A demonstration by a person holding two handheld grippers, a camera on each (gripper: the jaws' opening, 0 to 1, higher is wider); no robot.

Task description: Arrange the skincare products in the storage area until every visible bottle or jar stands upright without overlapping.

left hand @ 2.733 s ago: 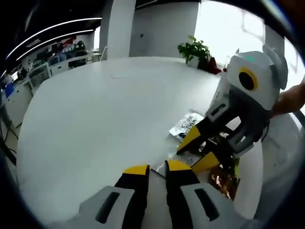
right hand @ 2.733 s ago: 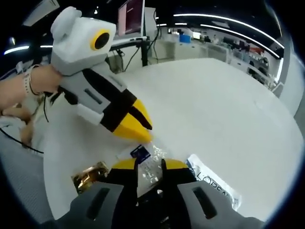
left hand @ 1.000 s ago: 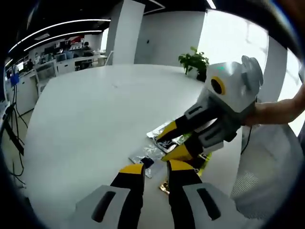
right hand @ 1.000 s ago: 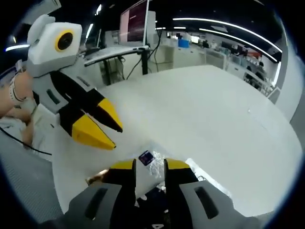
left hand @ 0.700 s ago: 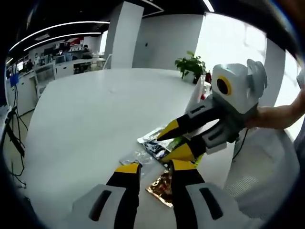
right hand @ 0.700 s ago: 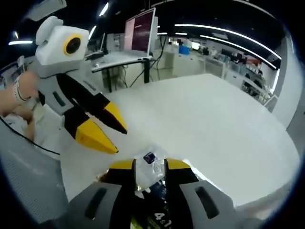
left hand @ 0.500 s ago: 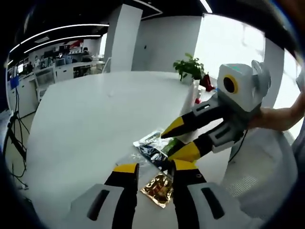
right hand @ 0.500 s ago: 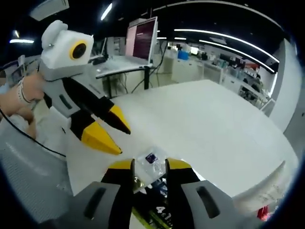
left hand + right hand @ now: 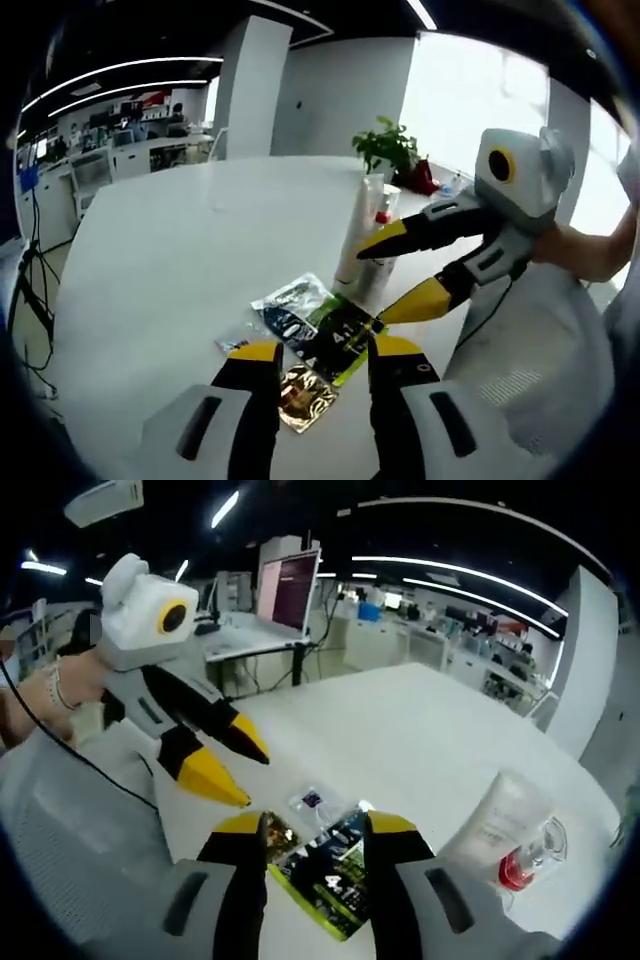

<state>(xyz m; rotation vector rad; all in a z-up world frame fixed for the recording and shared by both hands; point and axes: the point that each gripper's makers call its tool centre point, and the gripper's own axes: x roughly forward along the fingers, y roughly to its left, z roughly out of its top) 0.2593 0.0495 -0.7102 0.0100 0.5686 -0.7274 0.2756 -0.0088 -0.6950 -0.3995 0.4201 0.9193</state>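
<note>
White tabletop (image 9: 180,250) spreads wide under both grippers, and near its edge lie several flat skincare packets. Seen from the left gripper view, a dark packet with a green edge (image 9: 335,340) lies flat just beyond the left gripper (image 9: 322,352), whose yellow-tipped jaws stand apart with nothing between them. Beside that packet, a shiny gold packet (image 9: 305,395) lies between the two jaws, and a small clear packet (image 9: 235,345) lies just off the left jaw's tip. A silver packet with dark print (image 9: 290,298) lies a little farther out, touching the dark one. Behind the packets a pale tube (image 9: 360,245) stands upright, with a small clear bottle holding red liquid (image 9: 380,215) close beside it. The right gripper (image 9: 400,270) comes into this view from the right, held by a person's hand (image 9: 590,250); its jaws are wide apart and empty, their tips near the tube. A potted plant (image 9: 385,150) stands at the far edge of the table. In the right gripper view, the right gripper (image 9: 318,828) has its jaws apart over the dark packet (image 9: 330,880), with the gold packet (image 9: 278,835) and the clear packet (image 9: 312,802) just beyond. The tube (image 9: 500,820) and the red bottle (image 9: 525,865) show to the right, and the left gripper (image 9: 235,765) reaches in from the left with open jaws.
</note>
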